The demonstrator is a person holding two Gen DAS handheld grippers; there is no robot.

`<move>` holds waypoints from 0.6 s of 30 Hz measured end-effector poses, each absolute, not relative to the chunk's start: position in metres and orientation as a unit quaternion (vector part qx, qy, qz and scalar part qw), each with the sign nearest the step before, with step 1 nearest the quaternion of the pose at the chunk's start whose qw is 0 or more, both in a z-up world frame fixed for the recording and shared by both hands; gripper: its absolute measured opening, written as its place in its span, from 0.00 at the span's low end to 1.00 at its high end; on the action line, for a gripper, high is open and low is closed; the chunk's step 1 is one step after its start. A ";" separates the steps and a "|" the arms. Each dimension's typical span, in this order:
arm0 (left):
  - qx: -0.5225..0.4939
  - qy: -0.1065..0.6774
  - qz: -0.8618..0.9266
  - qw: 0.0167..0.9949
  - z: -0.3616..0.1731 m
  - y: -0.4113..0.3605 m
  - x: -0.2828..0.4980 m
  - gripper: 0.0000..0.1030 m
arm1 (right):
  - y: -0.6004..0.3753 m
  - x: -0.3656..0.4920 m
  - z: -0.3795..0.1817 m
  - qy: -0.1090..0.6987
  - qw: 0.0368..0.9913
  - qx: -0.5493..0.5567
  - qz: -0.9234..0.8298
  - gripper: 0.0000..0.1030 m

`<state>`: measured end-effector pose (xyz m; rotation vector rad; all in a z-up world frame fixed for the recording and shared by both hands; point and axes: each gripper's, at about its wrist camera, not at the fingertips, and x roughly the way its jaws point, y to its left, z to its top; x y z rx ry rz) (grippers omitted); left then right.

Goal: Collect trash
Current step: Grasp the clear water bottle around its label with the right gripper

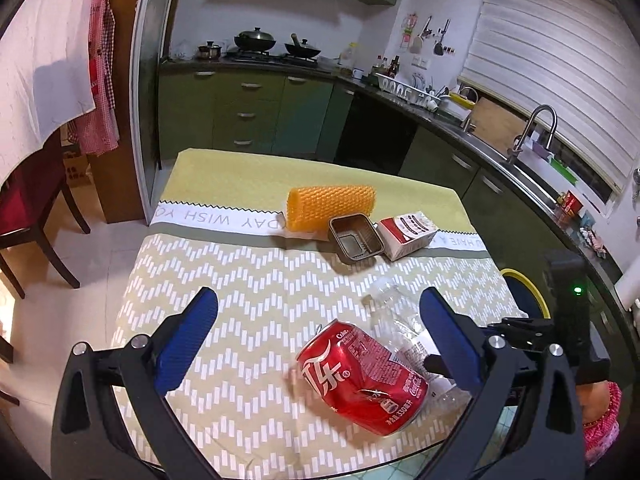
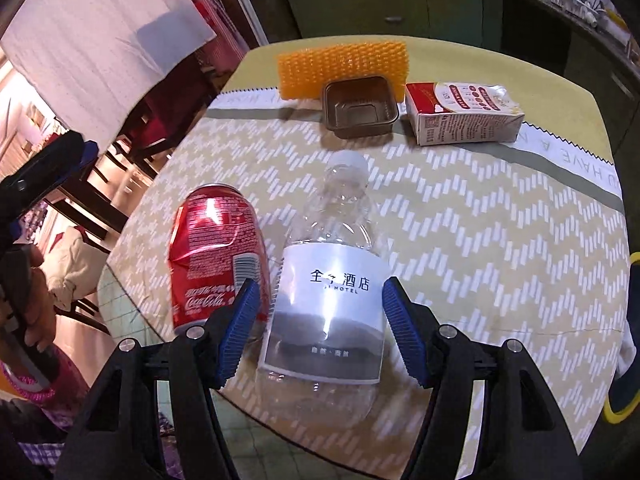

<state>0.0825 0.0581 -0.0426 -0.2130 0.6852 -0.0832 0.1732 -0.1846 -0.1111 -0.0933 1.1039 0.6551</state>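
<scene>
Evidently two pickups are being lined up at once, one per hand. Dented red aluminium cola can (image 1: 362, 376) lies on its side near the front edge of the table w/ zigzag-patterned green-and-white cloth (image 1: 240, 280), touching or just beside the clear empty plastic water bottle w/ white hotel label (image 2: 328, 300), also lying flat, cap pointing away toward the far side. Left gripper (image 1: 316, 344) is spread wide, nothing between the pads; can sits ahead of it, nearer its right finger, so prob. needs a shift sideways before closing. Right gripper (image 2: 320, 328) straddles the bottle at the label, blue pads either side; a gap shows on both flanks, so released, not gripping yet. Its left pad sits in the narrow slot btwn can and bottle, which looks like the reason for the approach from the bottle's base end: fingers slide in along the length w/o knocking the can. Further back, grouped together mid-table: orange knobbly plastic roll (image 1: 330, 208) on its side, brown square plastic tray (image 2: 360, 106) just in front of it, white-and-red drink carton (image 2: 464, 114) lying flat beside the tray. Those three wait untouched. Yellow-rimmed dark bin (image 1: 524, 292) peeks past the table's right edge; likely the drop point, though mostly hidden.
</scene>
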 end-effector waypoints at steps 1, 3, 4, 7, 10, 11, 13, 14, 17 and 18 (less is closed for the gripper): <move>-0.104 0.337 -0.042 0.935 -0.044 0.058 0.083 0.93 | -0.183 0.176 -0.113 0.518 0.798 -0.045 0.303 0.62; -0.104 0.338 -0.045 0.934 -0.045 0.058 0.084 0.93 | -0.181 0.179 -0.118 0.524 0.796 -0.045 0.300 0.63; -0.103 0.338 -0.046 0.934 -0.046 0.057 0.084 0.93 | -0.180 0.181 -0.119 0.527 0.794 -0.044 0.302 0.64; -0.103 0.338 -0.047 0.934 -0.046 0.057 0.084 0.93 | -0.177 0.184 -0.124 0.532 0.790 -0.045 0.302 0.65; -0.104 0.339 -0.048 0.934 -0.046 0.056 0.084 0.93 | -0.173 0.186 -0.128 0.538 0.786 -0.050 0.302 0.65; -0.104 0.339 -0.048 0.934 -0.047 0.056 0.084 0.93 | -0.173 0.186 -0.128 0.538 0.785 -0.050 0.302 0.65; -0.103 0.341 -0.049 0.933 -0.047 0.055 0.085 0.93 | -0.174 0.187 -0.129 0.541 0.782 -0.046 0.305 0.65; -0.102 0.341 -0.050 0.933 -0.047 0.054 0.086 0.93 | -0.173 0.188 -0.130 0.542 0.781 -0.045 0.306 0.65; -0.101 0.341 -0.051 0.933 -0.048 0.051 0.087 0.93 | -0.171 0.189 -0.135 0.549 0.777 -0.050 0.305 0.65; -0.101 0.341 -0.051 0.933 -0.048 0.051 0.087 0.93 | -0.169 0.190 -0.138 0.551 0.775 -0.052 0.305 0.66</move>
